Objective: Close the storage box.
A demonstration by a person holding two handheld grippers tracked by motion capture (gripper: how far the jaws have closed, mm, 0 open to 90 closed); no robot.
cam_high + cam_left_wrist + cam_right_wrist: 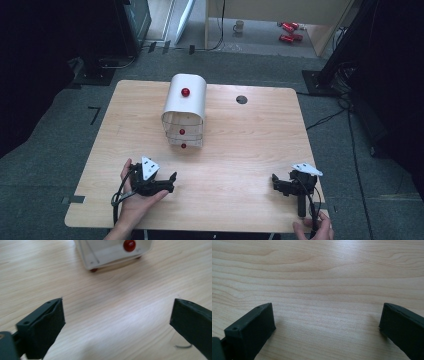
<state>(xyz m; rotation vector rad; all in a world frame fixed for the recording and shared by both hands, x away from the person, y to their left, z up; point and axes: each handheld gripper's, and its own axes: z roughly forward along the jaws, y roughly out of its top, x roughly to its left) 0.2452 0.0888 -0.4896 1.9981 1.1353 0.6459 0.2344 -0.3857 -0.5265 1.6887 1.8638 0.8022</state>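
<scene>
A small white drawer cabinet with a rounded top stands at the middle of the wooden table. One red knob sits on its top, and two more are on its drawer fronts. My left gripper rests in a hand at the front left, a short way in front of the cabinet. Its jaws are open with only bare wood between them. In the left gripper view the cabinet's lower front and a red knob lie ahead. My right gripper is at the front right, open over bare wood.
A round dark hole is in the table at the back right. On the floor beyond stand a mug and red objects. Dark stands and cables flank the table on both sides.
</scene>
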